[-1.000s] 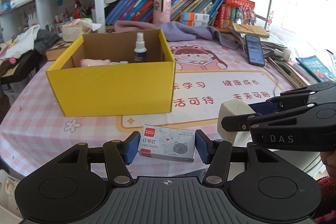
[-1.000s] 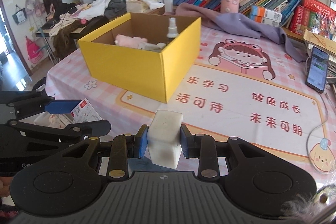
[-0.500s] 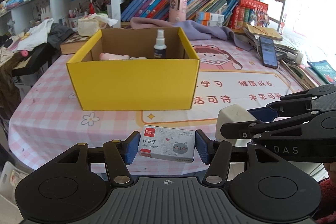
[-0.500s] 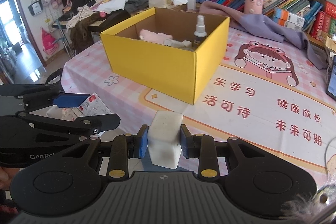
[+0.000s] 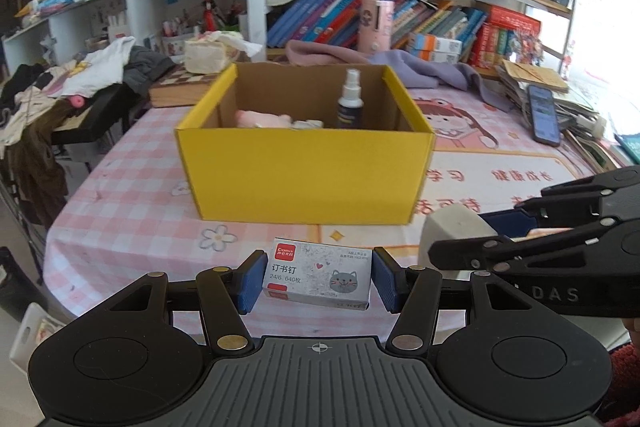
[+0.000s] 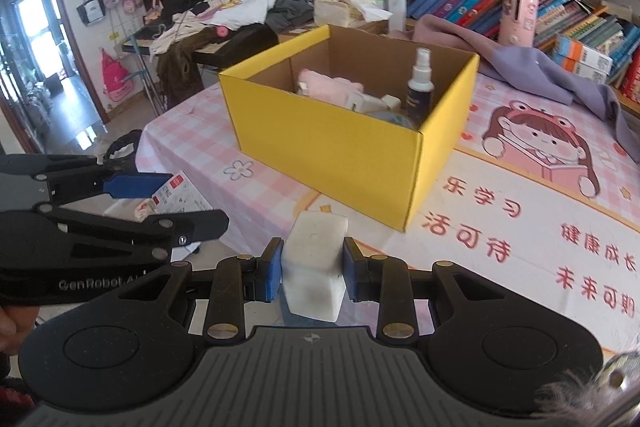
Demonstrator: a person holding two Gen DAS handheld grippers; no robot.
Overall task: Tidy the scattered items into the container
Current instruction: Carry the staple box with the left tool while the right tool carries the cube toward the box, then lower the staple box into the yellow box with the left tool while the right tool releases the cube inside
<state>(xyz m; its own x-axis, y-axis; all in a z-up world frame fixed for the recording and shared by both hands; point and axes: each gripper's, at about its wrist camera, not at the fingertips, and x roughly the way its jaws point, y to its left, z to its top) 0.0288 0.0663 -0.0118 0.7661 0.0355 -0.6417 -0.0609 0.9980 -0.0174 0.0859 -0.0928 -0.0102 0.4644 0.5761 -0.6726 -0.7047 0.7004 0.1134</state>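
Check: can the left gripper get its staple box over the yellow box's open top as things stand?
Probably yes. The left gripper holds the staple box short of the yellow box, nothing between; its top is open, and the right gripper sits off to the side.

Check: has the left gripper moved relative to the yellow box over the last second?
Yes. The left gripper, jaws on the staple box, swung rightward: the yellow box shifted from frame-left to roughly centre.

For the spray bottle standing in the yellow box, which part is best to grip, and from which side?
Probably the dark body of the spray bottle, coming from above through the open top of the yellow box. It stands upright near the right wall, so the walls block a level approach.
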